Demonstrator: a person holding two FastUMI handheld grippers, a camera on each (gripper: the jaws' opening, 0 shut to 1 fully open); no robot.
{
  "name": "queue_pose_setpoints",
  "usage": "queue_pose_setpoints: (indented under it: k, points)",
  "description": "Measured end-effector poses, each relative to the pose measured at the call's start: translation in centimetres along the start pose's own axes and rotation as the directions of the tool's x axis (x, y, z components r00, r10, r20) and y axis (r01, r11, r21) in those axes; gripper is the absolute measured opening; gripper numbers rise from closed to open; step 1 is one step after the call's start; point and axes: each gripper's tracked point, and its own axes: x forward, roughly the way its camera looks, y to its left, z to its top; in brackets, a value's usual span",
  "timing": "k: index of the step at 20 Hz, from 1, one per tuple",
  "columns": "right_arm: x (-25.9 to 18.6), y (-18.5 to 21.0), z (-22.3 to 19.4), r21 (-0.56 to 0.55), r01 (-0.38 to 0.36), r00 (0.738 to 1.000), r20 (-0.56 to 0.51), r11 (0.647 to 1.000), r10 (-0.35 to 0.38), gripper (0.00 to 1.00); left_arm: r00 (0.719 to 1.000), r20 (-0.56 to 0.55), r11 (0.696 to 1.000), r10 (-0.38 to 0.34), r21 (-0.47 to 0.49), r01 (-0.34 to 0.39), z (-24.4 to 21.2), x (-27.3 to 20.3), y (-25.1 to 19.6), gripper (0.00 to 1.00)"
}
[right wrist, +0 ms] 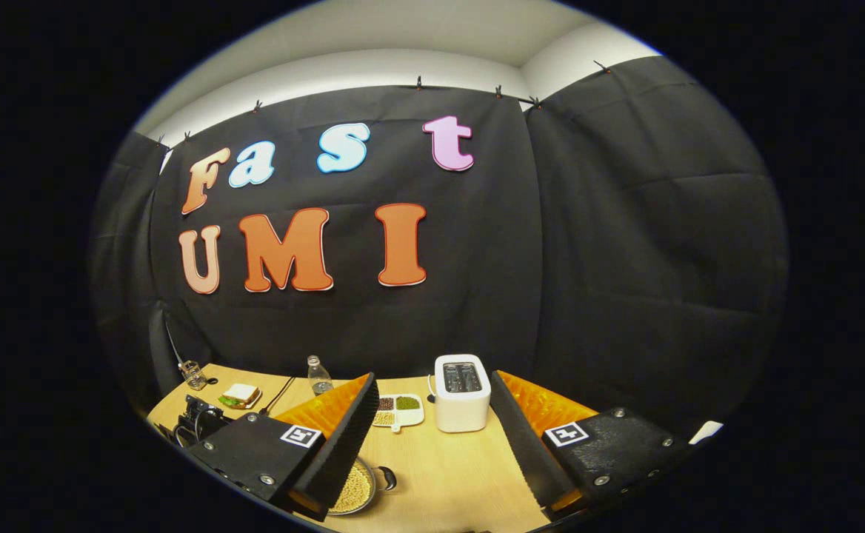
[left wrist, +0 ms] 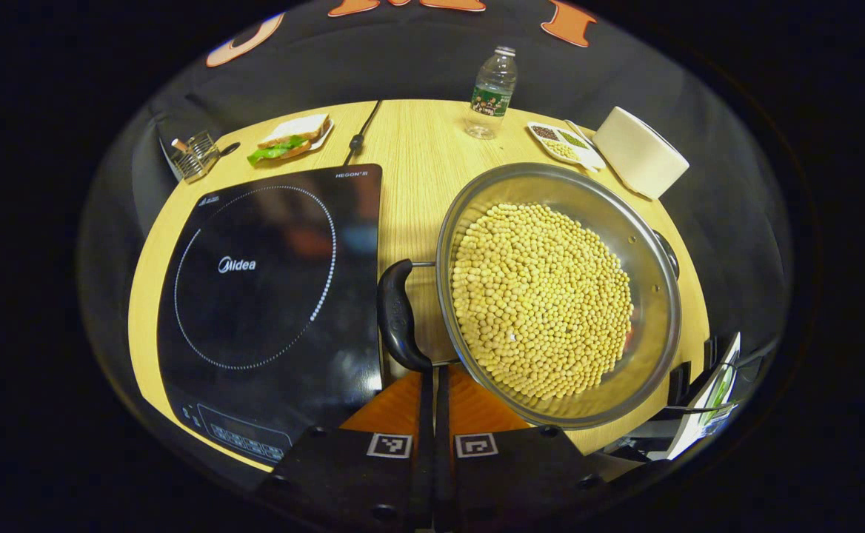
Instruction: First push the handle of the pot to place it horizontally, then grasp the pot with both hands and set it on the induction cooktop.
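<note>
Supporting pot (left wrist: 558, 296), wooden table (left wrist: 410, 141)

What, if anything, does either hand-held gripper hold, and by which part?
Nothing. The left hand-held gripper is shut, its tips at the pot handle without clasping it; the right hand-held gripper is open, empty.

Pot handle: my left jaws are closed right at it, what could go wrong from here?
1. The pot is heaped with soybeans; a hard shove on the handle could jolt some out.
2. The handle sits close beside the induction cooktop, so pushing it could knock or scrape the edge.
3. The right gripper hangs open well above the table, so the pot's far side is unsupported.
</note>
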Motion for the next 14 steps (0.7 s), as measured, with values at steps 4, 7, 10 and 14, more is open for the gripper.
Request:
queue_pose_setpoints:
  k: [4,7,10,14]
  points:
    - [1.2,1.7,-2.9,0.027,-0.009,0.996,-0.093,1.000,0.011,0.94,0.999,0.031,1.000,-0.007,0.019,0.007,0.9,0.3,0.2,0.08]
    - [2.0,3.0,-4.9,0.039,-0.013,0.988,-0.155,0.999,0.019,0.95,0.999,0.044,1.000,-0.017,0.025,0.016,1.9,0.7,0.0,0.07]
    - [3.0,4.5,-7.2,0.041,-0.027,0.974,-0.223,0.999,0.035,0.95,0.998,0.056,0.999,-0.024,0.038,0.022,2.4,0.8,0.2,0.08]
    - [4.0,6.4,-10.9,0.043,-0.051,0.944,-0.323,0.998,0.063,0.95,0.991,0.104,0.996,-0.086,0.038,0.082,2.8,-0.5,-0.6,0.08]
